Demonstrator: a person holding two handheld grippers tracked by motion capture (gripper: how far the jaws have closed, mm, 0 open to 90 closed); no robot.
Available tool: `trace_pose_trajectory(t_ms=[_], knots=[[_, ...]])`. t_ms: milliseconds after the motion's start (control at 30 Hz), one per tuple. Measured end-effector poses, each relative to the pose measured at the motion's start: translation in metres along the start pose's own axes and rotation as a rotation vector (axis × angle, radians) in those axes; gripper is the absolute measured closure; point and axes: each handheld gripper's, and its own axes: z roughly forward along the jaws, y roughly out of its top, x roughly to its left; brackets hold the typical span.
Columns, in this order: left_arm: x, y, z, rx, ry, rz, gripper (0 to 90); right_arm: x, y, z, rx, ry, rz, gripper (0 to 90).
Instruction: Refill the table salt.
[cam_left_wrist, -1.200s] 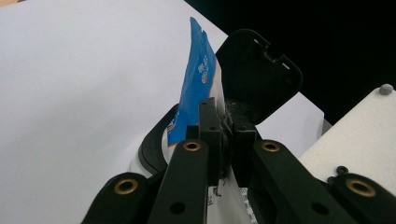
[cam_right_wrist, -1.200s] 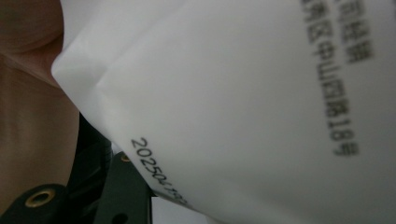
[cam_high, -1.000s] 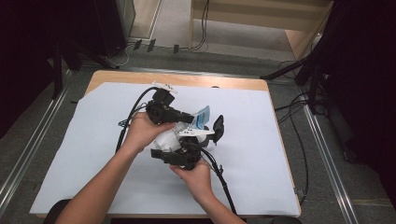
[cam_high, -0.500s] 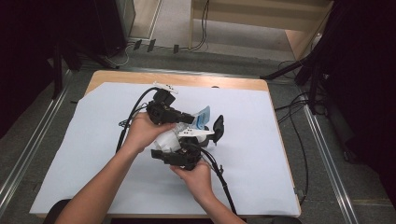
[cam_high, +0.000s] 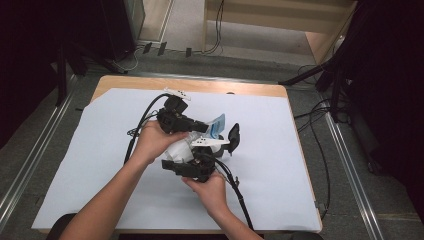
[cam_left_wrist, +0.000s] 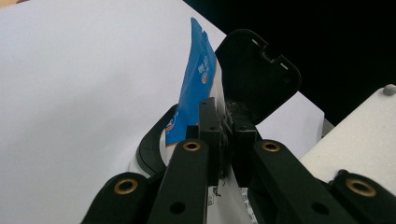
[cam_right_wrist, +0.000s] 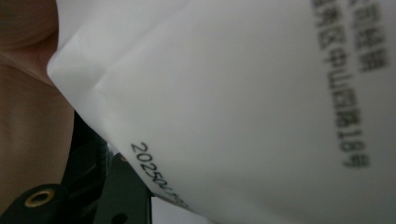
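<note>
- Pouch (cam_left_wrist: 194, 88): a blue and white sachet, held up off the white sheet (cam_high: 280, 165) that covers the counter (cam_high: 240, 88), near the sheet's middle.
- My left gripper (cam_left_wrist: 223, 128) is clenched on the pouch. In the left gripper view the jaws stand pressed together on the pouch's edge, and the blue face rises past them to a notched top corner.
- My right gripper (cam_high: 197, 165) sits on the near side of the pouch, just below it in the high view. In the right gripper view the pouch's white back (cam_right_wrist: 243, 102), with its printed date, lies right against the camera. I cannot tell from the pictures whether those jaws press on it or only stand round it.
- A black hinged part (cam_left_wrist: 257, 70) stands just behind the pouch, on the far-right side of it in the high view (cam_high: 233, 136). I cannot make out what it belongs to.
- The relation that counts: the pouch's long axis runs from my right gripper away toward the blue top, which points to the far right of the sheet. The left jaws pinch it near that top end, and the right jaws face its lower white body.
- My judgement: both hands are at the pouch, with the left holding the firmer grip, so any tearing or pulling would work along that long axis between the two grippers.
</note>
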Motion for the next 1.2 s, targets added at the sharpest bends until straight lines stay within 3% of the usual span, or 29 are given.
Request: trace_pose_trajectory(t_ms=[1200], knots=[[-0.0038,0.003,0.0027,0.012,0.011,0.011,88.6,-0.0015,0.0001,-0.002,-0.005,-0.001,0.008,54.3]])
